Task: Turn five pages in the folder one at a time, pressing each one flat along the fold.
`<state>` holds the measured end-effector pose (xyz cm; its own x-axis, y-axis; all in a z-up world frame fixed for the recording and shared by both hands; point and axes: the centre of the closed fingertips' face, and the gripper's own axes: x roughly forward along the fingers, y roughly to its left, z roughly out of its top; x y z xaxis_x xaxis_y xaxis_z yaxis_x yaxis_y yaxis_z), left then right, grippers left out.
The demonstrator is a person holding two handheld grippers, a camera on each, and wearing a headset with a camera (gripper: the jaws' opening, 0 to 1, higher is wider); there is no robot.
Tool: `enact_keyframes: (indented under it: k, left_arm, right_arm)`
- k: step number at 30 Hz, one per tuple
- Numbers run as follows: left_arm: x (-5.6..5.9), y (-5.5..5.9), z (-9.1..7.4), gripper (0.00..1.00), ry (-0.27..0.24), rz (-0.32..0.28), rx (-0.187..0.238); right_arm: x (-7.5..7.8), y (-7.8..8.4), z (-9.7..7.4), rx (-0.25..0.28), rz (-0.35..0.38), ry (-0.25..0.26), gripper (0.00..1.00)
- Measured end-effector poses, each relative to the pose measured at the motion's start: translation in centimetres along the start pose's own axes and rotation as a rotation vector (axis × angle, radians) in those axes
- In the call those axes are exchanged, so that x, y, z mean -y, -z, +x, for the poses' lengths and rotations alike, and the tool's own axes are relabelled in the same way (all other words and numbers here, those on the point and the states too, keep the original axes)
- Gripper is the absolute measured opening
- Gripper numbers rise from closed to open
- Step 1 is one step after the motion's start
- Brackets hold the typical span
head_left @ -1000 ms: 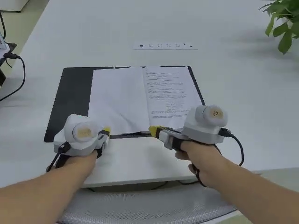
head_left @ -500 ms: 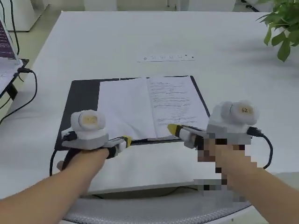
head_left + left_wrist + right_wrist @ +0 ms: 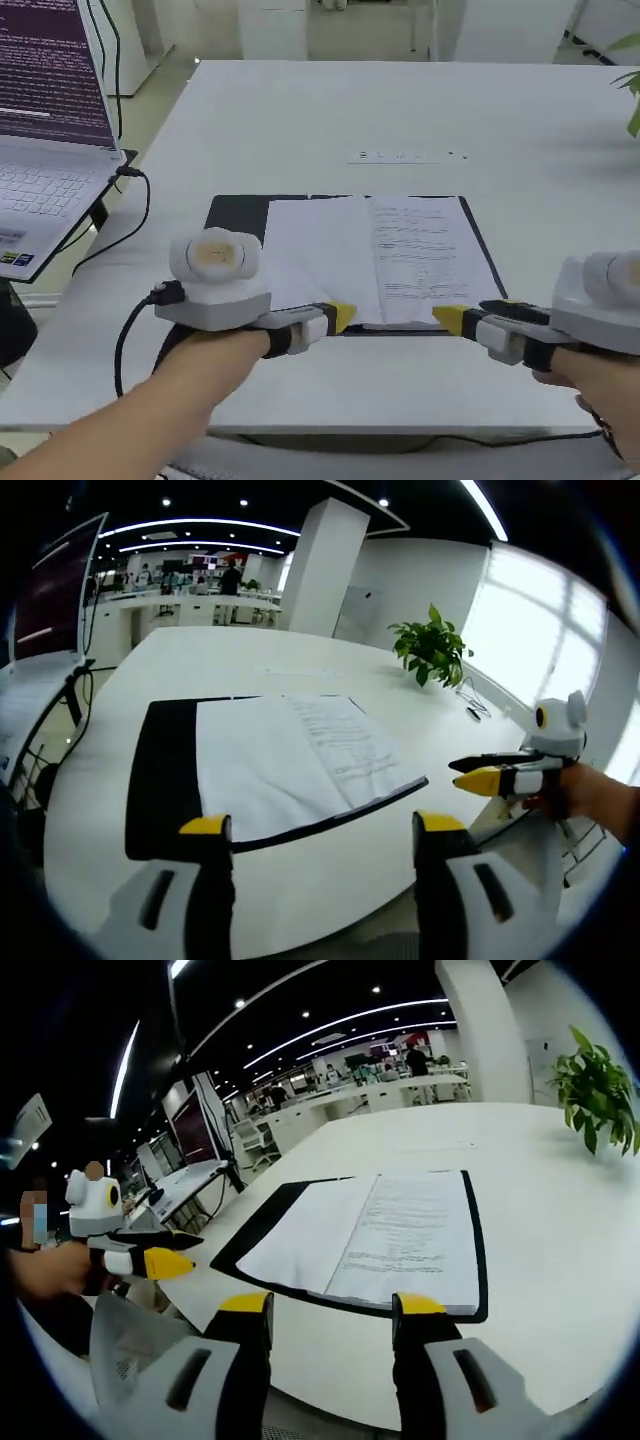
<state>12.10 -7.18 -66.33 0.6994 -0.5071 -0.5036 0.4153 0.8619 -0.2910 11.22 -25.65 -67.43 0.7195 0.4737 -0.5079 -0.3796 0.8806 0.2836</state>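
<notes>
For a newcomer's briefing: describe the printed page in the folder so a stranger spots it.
On the white table, near its front edge, a black folder lies open. Of its two facing sheets, the printed page is the right one in the head view, covered in lines of small text, while the left sheet is blank white.

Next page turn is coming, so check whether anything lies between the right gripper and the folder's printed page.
Nothing visible does. The right gripper is at the folder's near edge, and its own view shows the printed page straight ahead beyond the open jaws, uncovered.
</notes>
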Motion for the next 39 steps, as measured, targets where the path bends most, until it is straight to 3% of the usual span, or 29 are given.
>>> enact_keyframes:
  k: [6, 8, 12, 17, 21, 25, 28, 39]
  left_arm:
    - [0.0, -0.2, -2.2, 0.96, -0.039, 0.107, 0.020]
    - [-0.1, -0.3, -2.8, 0.99, -0.051, 0.146, 0.028]
    - [-0.6, -0.2, -4.3, 0.99, -0.064, 0.145, 0.033]
    - [-1.5, -0.7, -6.1, 0.99, -0.090, 0.152, 0.058]
    - [-2.1, -1.2, -7.3, 0.99, -0.104, 0.131, 0.081]
    - [-2.6, -1.5, -7.9, 0.99, -0.126, 0.152, 0.094]
    - [-3.0, -1.5, -8.1, 0.99, -0.133, 0.146, 0.091]
    - [-3.3, -0.9, -7.1, 0.99, -0.143, 0.164, 0.076]
  right_arm:
    - [1.1, -2.0, -2.2, 0.105, 0.024, 0.058, 0.68]
    - [1.3, -2.8, -3.0, 0.139, -0.006, 0.082, 0.74]
    - [1.6, -3.3, -4.3, 0.159, -0.021, 0.111, 0.87]
    - [1.4, -3.4, -5.4, 0.178, -0.018, 0.100, 0.99]
    - [1.4, -3.0, -5.9, 0.181, -0.027, 0.097, 1.00]
    - [1.1, -2.4, -5.6, 0.172, -0.035, 0.079, 1.00]
    - [1.0, -1.9, -5.2, 0.141, -0.044, 0.081, 1.00]
    - [2.0, -1.7, -5.4, 0.146, -0.005, 0.082, 0.99]
